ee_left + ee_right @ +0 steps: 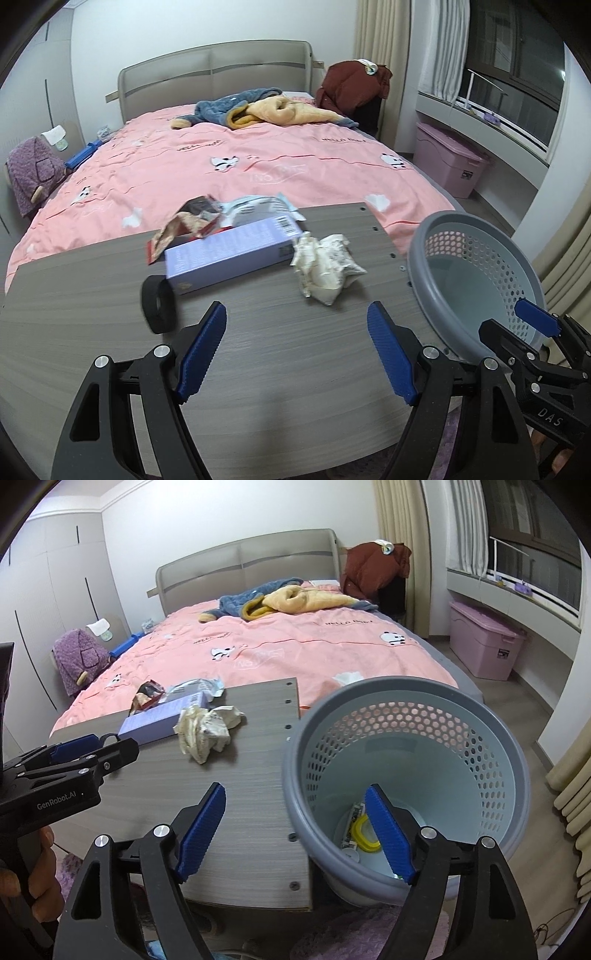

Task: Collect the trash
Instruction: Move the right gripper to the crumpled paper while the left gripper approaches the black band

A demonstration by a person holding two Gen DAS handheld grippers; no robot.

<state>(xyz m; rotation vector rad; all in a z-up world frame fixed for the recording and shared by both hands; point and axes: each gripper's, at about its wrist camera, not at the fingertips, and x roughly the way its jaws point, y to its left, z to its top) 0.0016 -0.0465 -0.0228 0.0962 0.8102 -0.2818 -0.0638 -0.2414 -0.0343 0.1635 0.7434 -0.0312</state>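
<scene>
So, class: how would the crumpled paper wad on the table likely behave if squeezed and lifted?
The crumpled paper wad looks light and loosely folded, so it would probably squash rather than resist. Its creased, uneven surface suggests it should not slip or roll far on the table.

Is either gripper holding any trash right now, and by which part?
No. The left gripper and the right gripper both stand open with nothing between their pads.
</scene>
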